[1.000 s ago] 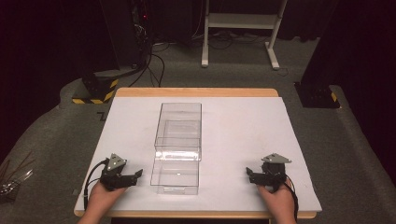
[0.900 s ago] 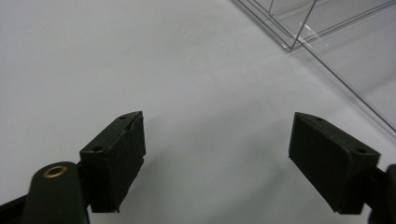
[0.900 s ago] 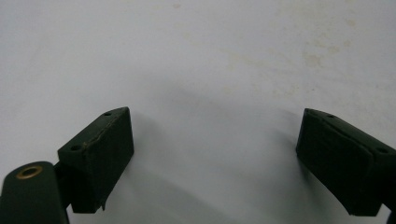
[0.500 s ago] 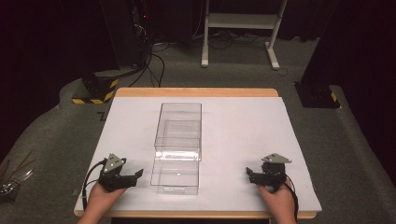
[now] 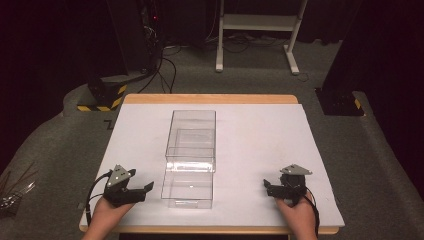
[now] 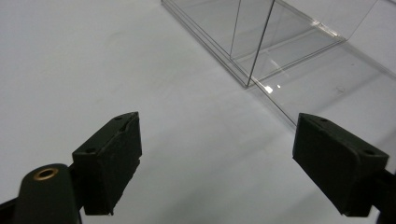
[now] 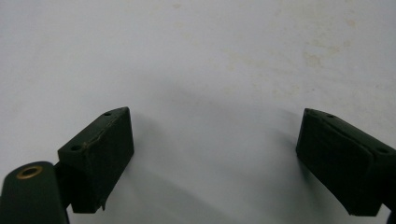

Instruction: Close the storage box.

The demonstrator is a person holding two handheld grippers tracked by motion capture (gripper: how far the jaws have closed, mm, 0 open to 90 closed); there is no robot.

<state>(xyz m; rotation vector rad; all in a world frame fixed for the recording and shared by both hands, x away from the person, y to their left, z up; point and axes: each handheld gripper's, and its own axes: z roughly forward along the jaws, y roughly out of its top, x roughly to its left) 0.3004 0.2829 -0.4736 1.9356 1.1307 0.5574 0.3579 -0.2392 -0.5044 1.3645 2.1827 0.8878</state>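
A clear plastic box [image 5: 192,135] stands in the middle of the white table top [image 5: 260,135], with a lower clear tray [image 5: 188,189] lying against its near end. My left gripper [image 5: 146,190] rests on the table just left of that tray, pointing toward it. Its jaws are open and have just been opening, with nothing between them. In the left gripper view the gripper [image 6: 217,154] spans bare table, and the clear box [image 6: 280,37] lies ahead to the right. My right gripper [image 5: 267,188] rests near the front right, open over bare white surface [image 7: 215,154], apart from the box.
The table's wooden edge [image 5: 210,98] runs along the far side. Beyond it on the floor are a white frame stand [image 5: 257,30], cables and black-and-yellow striped bases [image 5: 102,95]. White table surface stretches on both sides of the box.
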